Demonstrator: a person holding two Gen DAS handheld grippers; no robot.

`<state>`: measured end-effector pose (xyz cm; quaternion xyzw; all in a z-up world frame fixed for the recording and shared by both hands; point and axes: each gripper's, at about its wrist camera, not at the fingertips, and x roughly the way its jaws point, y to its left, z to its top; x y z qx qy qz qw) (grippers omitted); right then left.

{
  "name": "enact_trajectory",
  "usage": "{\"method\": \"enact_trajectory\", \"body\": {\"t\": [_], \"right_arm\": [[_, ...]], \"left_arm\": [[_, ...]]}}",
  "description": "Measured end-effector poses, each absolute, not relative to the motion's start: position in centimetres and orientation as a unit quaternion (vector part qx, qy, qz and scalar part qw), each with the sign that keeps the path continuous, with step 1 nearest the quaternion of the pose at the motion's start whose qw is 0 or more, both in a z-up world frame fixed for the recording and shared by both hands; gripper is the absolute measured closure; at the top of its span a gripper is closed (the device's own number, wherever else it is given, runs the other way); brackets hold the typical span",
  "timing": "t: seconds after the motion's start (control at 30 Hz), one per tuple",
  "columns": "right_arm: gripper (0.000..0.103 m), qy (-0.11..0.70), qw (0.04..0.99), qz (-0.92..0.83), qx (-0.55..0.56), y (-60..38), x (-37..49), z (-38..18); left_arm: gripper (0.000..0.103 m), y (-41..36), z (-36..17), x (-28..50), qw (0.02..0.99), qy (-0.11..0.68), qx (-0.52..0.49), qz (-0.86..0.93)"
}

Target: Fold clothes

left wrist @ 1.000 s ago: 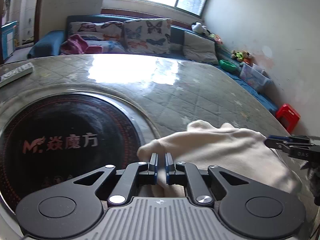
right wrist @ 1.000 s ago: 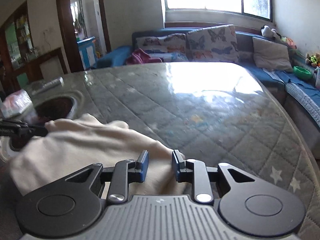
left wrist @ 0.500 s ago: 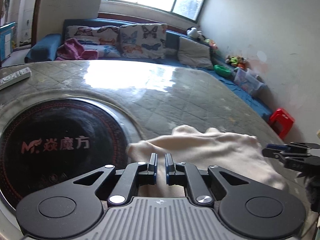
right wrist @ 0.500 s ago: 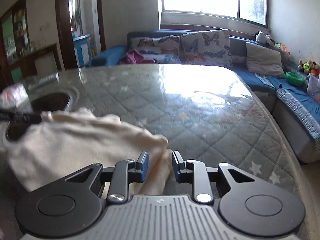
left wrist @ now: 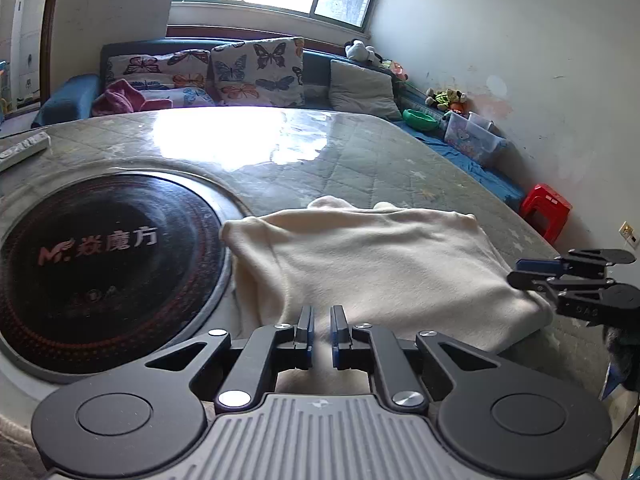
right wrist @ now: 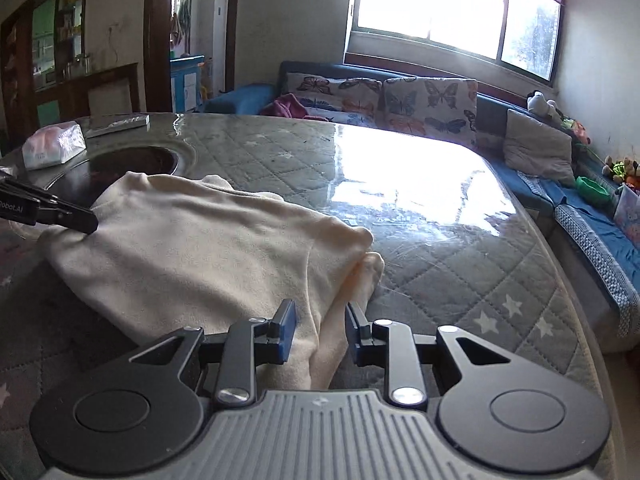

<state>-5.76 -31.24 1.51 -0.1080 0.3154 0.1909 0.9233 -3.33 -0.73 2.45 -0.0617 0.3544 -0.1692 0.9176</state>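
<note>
Change noted: against the views a second ago, the cream garment (left wrist: 372, 264) lies further out across the table (left wrist: 360, 160), with more of its upper face showing flat and its far edge closer to the middle of the quilted top. Both tools have travelled level with it, each keeping its hold. Judgement: the cloth is being drawn taut and laid out, or a folded half is being carried over; the fold itself does not look finished, since the near edge remains lifted in the tools.

Left side: the left tool (left wrist: 322, 330) has its jaws nearly together, pinching a thin edge of the garment that runs out from between the blue pads. The round black hob plate (left wrist: 100, 256) set into the table sits just beside the cloth's left edge, touching or slightly overlapped.

Right side: the right tool (right wrist: 320, 330) stands partly open but filled, its pads pressing on a thicker bunched fold of the same garment (right wrist: 208, 248), which hangs down between them. The cloth stretches between the two tools, resting on the table beyond them.
</note>
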Motion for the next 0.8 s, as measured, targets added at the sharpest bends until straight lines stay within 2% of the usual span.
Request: {"method": "enact_trajectory", "body": {"t": [0.3,0.53,0.8], "right_arm": [[0.077,0.290,0.923,0.220,-0.122,-29.7,-6.7,3.4],[0.077,0.302,0.909,0.259,-0.126,-26.7,-6.0,2.2],[0.077,0.311,0.904,0.258,-0.142,-27.4,-7.2,1.8]], "left_arm": [[0.093,-2.6,3.6,-3.6,0.917,0.343,-0.064,-0.193],[0.093,-6.6,3.1,-2.1,0.907,0.348,-0.069,-0.226],[0.090,-7.6,2.0,-2.1,0.902,0.358,-0.060,-0.232]]}}
